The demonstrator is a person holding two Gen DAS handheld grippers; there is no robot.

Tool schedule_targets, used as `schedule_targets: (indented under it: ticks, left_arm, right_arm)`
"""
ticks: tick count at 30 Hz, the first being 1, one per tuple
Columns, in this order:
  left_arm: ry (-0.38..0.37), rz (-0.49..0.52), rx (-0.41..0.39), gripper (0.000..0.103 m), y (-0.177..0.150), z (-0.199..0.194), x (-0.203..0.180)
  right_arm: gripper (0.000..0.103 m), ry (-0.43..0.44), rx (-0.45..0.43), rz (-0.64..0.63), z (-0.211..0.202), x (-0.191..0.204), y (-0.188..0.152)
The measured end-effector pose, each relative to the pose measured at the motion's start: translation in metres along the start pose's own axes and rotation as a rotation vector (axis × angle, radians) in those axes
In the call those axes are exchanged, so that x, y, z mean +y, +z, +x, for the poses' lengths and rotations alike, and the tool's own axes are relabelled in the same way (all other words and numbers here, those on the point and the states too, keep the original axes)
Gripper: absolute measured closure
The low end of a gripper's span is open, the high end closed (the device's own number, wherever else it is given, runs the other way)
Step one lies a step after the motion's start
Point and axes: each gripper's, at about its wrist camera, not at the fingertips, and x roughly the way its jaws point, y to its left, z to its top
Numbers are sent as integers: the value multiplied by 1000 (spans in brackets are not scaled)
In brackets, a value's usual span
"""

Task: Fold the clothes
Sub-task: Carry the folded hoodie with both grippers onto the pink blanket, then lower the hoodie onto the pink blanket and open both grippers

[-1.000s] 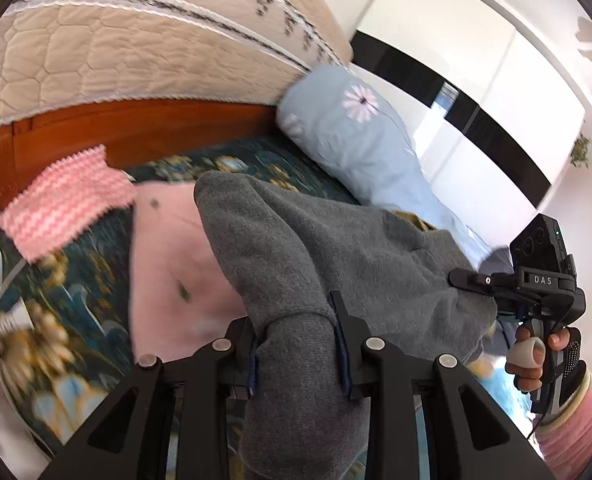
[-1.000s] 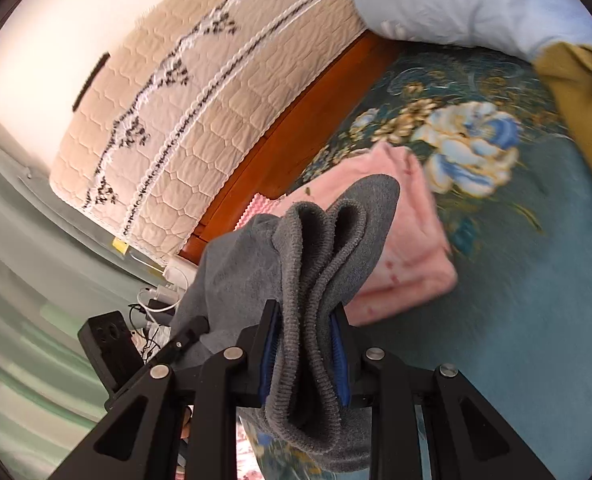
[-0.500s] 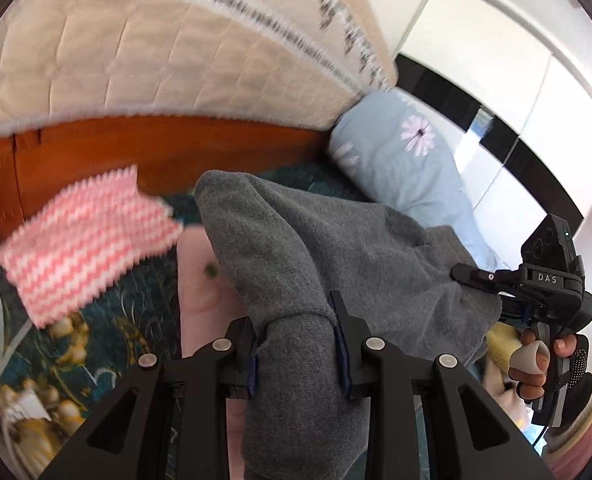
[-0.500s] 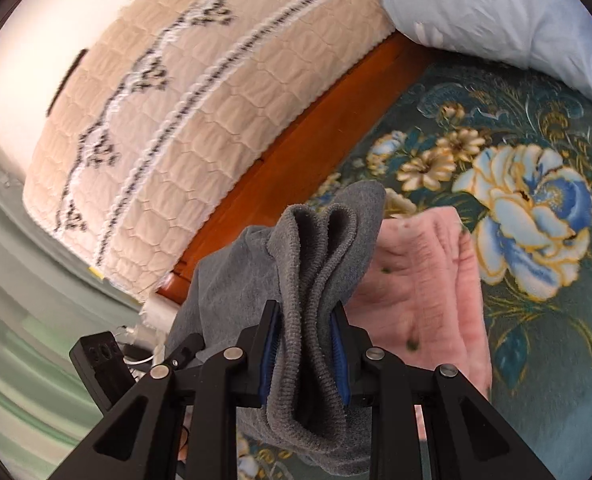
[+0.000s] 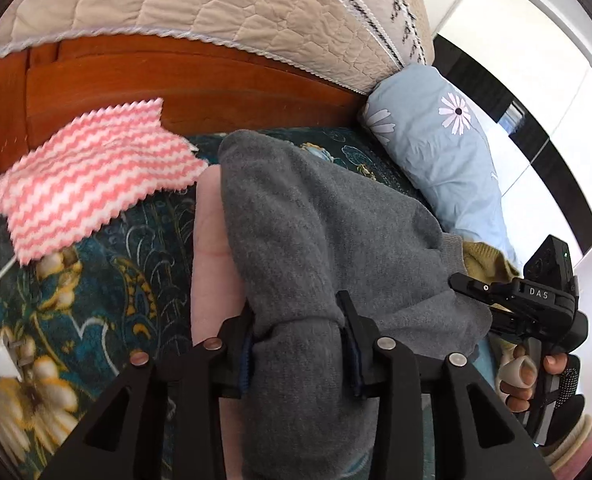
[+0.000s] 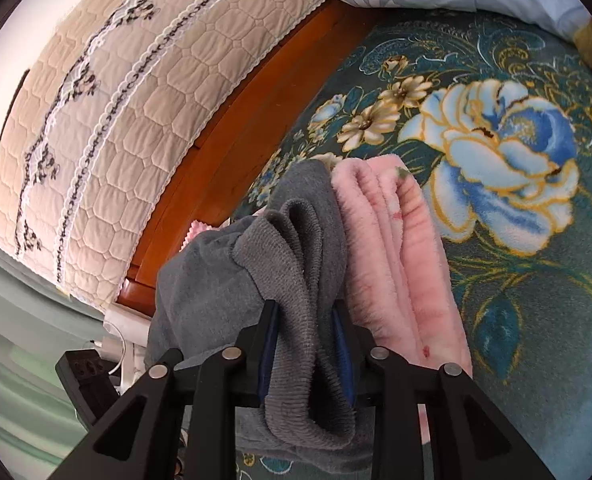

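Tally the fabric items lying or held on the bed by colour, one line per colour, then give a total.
Grey: 1, the grey garment clamped by both grippers
Pink: 1, the folded pink garment
Pink-and-white: 1, the zigzag cloth
Light blue: 1, the pillow
Mustard: 1, the mustard cloth
Total: 5

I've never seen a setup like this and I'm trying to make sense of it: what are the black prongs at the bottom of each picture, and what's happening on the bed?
No robot here: a person holds a two-finger claw in each hand, each with a fisheye camera looking along its fingers. One picture is from the left claw, the other from the right claw. Both are shut on the same grey garment, carried over a folded pink garment on the floral bedspread. A pink-and-white zigzag cloth and a blue pillow lie near the headboard.
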Motion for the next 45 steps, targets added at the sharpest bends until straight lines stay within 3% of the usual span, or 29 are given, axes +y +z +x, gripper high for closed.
schedule_targets:
  ticks: [7,12,16,20,23,27,33,37,41,45]
  left_arm:
    - [24,-46,10,52,0,-26,4]
    - [81,-129,-70,53,8,-63,7]
    - [-6,-38,-132,53,19,-80,-23]
    - [13,101,-45,53,8,-54,-46]
    - [48,140,-26,53,-5,-41,-37]
    - [36,114,-8,54,-7,-31,-22]
    - [85,149,12,54,-5,-19,-28]
    - [93,122,-22,53,-11,-36,-35]
    - [73,134,-84,53,-32,-63,-58]
    - [69,30,-76,53,-70,-75,-68]
  right_arm:
    - [73,-100,-40,2,-31,1,2]
    - [73,-186,-112,-25,-60,19,12]
    - [72,-156,-123,-12,-55,43,14]
    - [72,-96,-61,-85,-19,69,1]
    - [72,-182,-42,-243,0,87,-11]
    - [74,-302,-36,-322,18,79,-17]
    - [74,-302,-24,-249,28,59,-14]
    - [74,-288,-85,-292,9,70,-28]
    - [74,-242,-168,-350,-19,65,-57]
    - [69,-159,-200,-264,-35,30,-92]
